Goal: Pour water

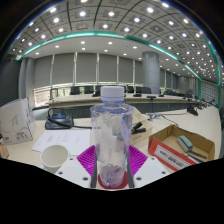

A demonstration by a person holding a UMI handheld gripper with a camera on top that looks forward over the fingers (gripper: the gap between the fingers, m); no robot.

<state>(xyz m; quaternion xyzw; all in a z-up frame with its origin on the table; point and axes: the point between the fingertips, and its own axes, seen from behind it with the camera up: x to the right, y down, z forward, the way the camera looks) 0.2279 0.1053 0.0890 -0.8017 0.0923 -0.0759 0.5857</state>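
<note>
A clear plastic bottle [111,125] with a white cap [112,93] stands upright between the fingers of my gripper [112,165]. The magenta pads [88,158] press against its lower sides, left and right, so the gripper is shut on the bottle. A red round patch [112,186] shows at the bottle's base; I cannot tell whether it is a coaster or part of the bottle. A small white paper cup [53,157] stands on the table [150,128] to the left of the fingers, apart from the bottle.
White papers [62,139] lie beyond the cup, and a dark object [60,123] behind them. A red-edged box [178,150] sits to the right of the fingers. A pale box [14,121] stands at the far left. Chairs line the table's far side.
</note>
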